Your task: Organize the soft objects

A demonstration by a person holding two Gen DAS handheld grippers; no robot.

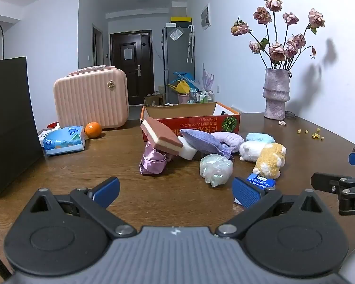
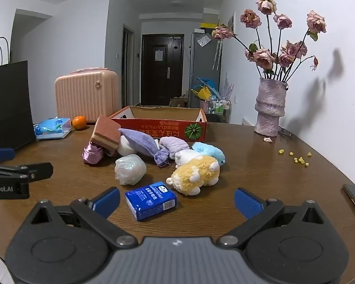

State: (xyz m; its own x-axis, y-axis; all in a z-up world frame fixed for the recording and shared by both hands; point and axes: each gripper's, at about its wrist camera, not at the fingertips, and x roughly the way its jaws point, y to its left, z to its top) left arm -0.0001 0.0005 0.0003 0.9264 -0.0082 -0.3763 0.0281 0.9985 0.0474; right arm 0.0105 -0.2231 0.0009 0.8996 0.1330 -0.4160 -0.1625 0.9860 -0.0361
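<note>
At my ten o'clock a pink ribbed suitcase (image 1: 91,98) stood upright on the brown table (image 1: 106,161), with an orange (image 1: 93,129) just beside its base and a blue tissue pack (image 1: 64,140) near that. A tall black paper bag (image 1: 8,123) rose at nine o'clock. At two o'clock a mauve vase (image 1: 276,93) held dried pink roses (image 1: 275,49); yellow crumbs (image 1: 316,134) lay scattered near it. At twelve o'clock, far off, was a dark door (image 1: 131,66).

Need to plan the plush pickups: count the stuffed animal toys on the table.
3, clustered right of the pile: yellow plush nearest, white plush behind it, blue plush farthest back by the box. Others may be hidden.
</note>
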